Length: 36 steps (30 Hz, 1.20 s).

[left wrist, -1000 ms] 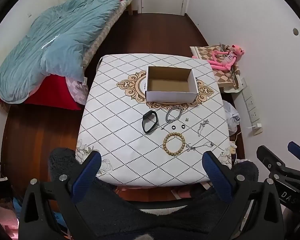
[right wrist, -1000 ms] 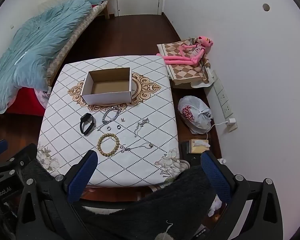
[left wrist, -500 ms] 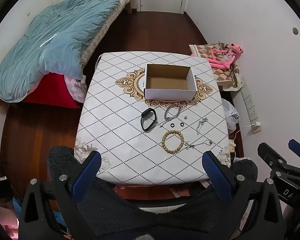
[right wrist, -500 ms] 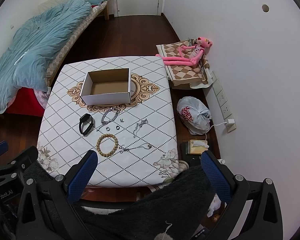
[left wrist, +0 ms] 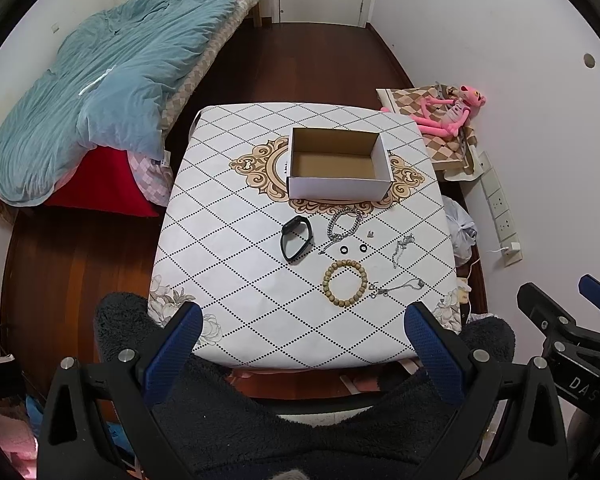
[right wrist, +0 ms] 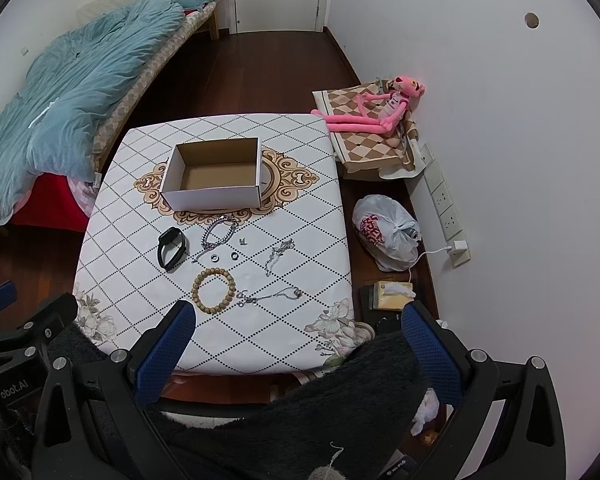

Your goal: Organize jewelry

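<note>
Jewelry lies ahead of both spread, empty grippers, left gripper [left wrist: 302, 344] and right gripper [right wrist: 298, 340]; approach the round wooden bead bracelet [right wrist: 213, 291] first, then the open white cardboard box [right wrist: 214, 178] beyond.

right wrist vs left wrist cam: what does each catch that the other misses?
Right wrist only: the tissue box on the floor, and the printed plastic bag in full; the left view shows just its edge.

Left wrist only: the red bedding under the blue quilt, seen broadly.

Both: the empty cardboard box, black band, bead bracelet, two small black rings, silver chains, and the pink plush toy. Both hand-held grippers, left and right, are open.
</note>
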Motion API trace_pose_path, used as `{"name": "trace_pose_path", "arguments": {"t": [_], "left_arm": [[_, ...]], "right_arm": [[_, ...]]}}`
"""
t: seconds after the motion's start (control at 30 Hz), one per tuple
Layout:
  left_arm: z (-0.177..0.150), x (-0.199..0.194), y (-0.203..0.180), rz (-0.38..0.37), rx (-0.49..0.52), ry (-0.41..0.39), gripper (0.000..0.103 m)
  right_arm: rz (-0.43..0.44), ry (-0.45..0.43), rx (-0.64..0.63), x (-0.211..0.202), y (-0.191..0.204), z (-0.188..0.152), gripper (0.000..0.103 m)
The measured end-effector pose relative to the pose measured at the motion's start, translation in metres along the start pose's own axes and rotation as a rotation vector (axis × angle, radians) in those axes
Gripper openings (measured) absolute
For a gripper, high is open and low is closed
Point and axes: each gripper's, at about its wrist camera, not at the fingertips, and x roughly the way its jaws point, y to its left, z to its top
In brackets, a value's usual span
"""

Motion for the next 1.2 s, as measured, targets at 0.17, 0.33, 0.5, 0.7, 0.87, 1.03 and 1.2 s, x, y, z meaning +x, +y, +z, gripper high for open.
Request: {"name": "trace_pose_path", "arguments": {"t": [0.17, 0.33, 0.5, 0.7, 0.87, 1.03, 1.2], "left_arm": [[0.001, -0.002, -0.001, 0.002, 0.002, -0.007, 0.103], [0.002, -0.003, -0.002, 0.003, 0.004, -0.007, 0.103], [0.002, -0.005, -0.001, -0.002, 0.005, -0.011, 0.103], [0.000, -0.008, -0.003, 0.001, 0.011, -0.014, 0.103], [-0.001, -0.011, -0.003, 0.001, 0.016, -0.018, 0.103], [-0.001, -0.011, -0.002, -0.001, 0.013, -0.017, 0.103], [-0.001, -0.011, -0.002, -0.001, 0.014, -0.018, 0.103]], "right_arm": [[0.001, -0.002, 0.001, -0.001, -0.001, 0.000, 0.103], [0.001, -0.007, -0.002, -0.003, -0.002, -0.001, 0.103], [0.000, -0.008, -0.002, -0.003, -0.003, -0.001, 0.103], [0.002, -0.008, -0.001, -0.004, -0.003, 0.000, 0.103], [-0.003, -0.009, 0.000, -0.005, -0.002, -0.001, 0.103], [-0.004, -0.011, -0.002, -0.007, -0.005, -0.001, 0.103], [-0.002, -0.013, 0.001, -0.007, -0.004, -0.002, 0.103]]}}
